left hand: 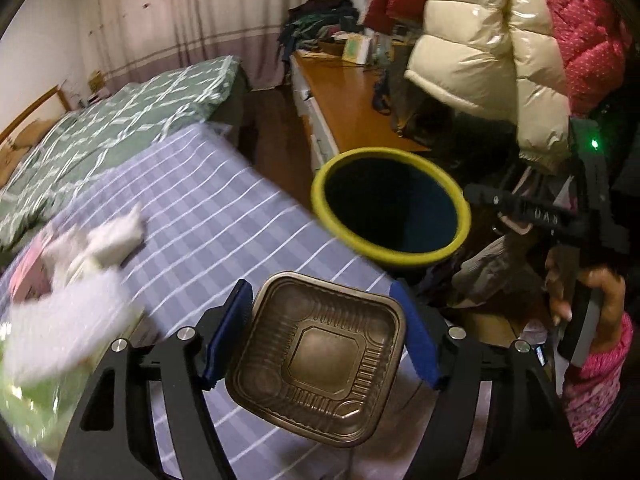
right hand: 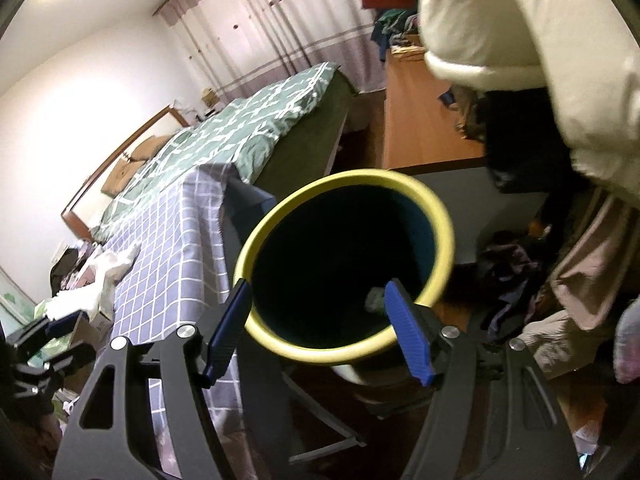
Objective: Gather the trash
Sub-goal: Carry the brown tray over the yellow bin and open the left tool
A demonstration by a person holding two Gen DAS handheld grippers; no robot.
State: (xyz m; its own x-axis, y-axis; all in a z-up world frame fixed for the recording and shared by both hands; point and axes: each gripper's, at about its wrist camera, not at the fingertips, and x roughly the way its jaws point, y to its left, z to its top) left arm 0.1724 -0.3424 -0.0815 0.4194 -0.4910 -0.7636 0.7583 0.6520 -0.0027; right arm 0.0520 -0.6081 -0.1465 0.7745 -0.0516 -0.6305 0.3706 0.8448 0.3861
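Note:
My left gripper (left hand: 322, 330) is shut on a square brown plastic tray (left hand: 316, 360), held above the purple checked cloth (left hand: 208, 224), just short of the bin. The dark bin with a yellow-green rim (left hand: 390, 206) stands past the table edge, its mouth open. In the right wrist view my right gripper (right hand: 316, 328) is open and empty, its blue fingers (right hand: 406, 330) over the near rim of the bin (right hand: 344, 264). A small pale scrap (right hand: 374, 300) lies inside the bin. White crumpled tissues (left hand: 104, 240) and a pink packet (left hand: 24, 276) lie on the cloth at left.
A bed with a green quilt (left hand: 116, 120) lies behind the table. A wooden desk (left hand: 352, 96) runs along the right, with hanging cream (left hand: 480, 52) and pink (left hand: 580, 28) jackets above. Clothes are heaped on the floor (right hand: 516, 280) beside the bin.

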